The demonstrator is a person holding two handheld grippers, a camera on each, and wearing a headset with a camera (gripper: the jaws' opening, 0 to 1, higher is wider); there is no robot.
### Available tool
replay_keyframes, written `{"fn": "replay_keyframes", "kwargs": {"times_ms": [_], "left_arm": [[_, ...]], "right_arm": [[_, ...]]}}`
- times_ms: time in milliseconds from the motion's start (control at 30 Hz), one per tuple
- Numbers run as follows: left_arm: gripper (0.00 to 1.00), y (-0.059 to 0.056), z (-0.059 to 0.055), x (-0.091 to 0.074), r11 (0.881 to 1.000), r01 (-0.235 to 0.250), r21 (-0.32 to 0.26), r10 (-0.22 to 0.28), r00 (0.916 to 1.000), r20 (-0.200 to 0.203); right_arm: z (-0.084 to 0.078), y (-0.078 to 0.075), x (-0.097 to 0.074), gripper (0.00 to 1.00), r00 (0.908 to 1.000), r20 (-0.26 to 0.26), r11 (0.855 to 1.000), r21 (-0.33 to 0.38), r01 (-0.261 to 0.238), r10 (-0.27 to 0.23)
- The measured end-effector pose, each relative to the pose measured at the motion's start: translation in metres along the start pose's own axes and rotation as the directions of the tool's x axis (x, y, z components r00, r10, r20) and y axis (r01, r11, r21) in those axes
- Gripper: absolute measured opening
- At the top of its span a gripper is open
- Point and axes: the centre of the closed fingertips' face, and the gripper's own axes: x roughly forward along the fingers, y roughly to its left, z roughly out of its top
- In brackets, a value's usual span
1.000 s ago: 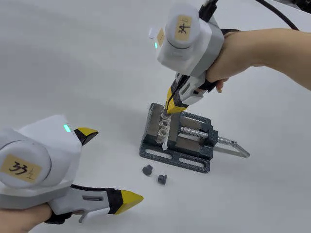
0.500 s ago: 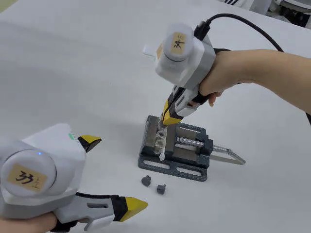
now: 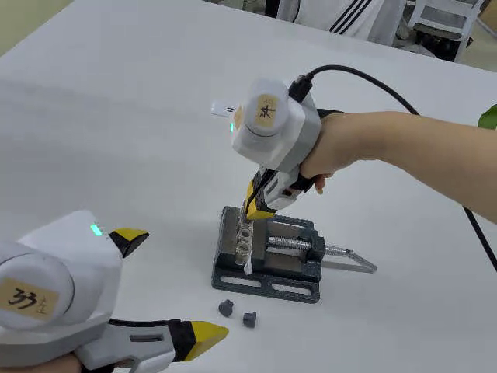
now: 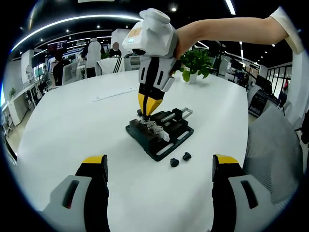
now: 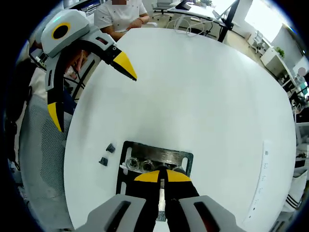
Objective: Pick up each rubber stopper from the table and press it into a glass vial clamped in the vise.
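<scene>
A dark vise [image 3: 268, 284] [image 4: 179, 127] [image 5: 159, 156] stands on the white table and clamps a row of clear glass vials [image 3: 244, 245] [image 4: 155, 129] [image 5: 137, 166]. My right gripper [image 3: 251, 213] [image 4: 147, 111] [image 5: 161, 177] is shut, pointing down with its yellow tips on the far vial; what lies under them is hidden. Two dark rubber stoppers [image 3: 226, 308] [image 3: 249, 318] [image 4: 174, 162] [image 5: 110, 148] lie on the table just in front of the vise. My left gripper [image 3: 182, 284] [image 4: 159, 159] [image 5: 94, 96] hovers open near the front left, holding nothing.
The vise's crank handle [image 3: 351, 260] sticks out to the right. A small white tag [image 3: 222, 109] lies on the table behind the right gripper. A seated person [image 3: 342, 15] is at the table's far edge. A cable [image 3: 365, 78] trails from the right gripper.
The head camera has pulled back and tilted up, so everything sits lower and smaller. The right gripper stays shut on the far vial; the left stays open.
</scene>
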Motion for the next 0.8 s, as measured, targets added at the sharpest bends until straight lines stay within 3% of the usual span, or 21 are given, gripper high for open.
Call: {"fn": "replay_keyframes", "kwargs": {"times_ms": [333, 633, 800], "left_arm": [[0.88, 0.003, 0.000, -0.006, 1.000, -0.012, 0.002, 0.012, 0.9999, -0.001], [0.88, 0.002, 0.000, -0.006, 1.000, -0.007, 0.006, 0.007, 1.0000, -0.006], [0.88, 0.002, 0.002, -0.006, 1.000, -0.007, 0.009, 0.007, 1.0000, -0.006]], "right_arm": [[0.000, -0.004, 0.001, 0.00, 0.9925, 0.119, 0.999, 0.029, 0.025, -0.028], [0.000, -0.005, 0.001, 0.00, 0.9878, 0.148, 0.999, 0.016, 0.046, -0.048], [-0.009, -0.006, -0.005, 0.17, 0.9864, 0.142, 0.997, -0.002, 0.084, -0.082]]}}
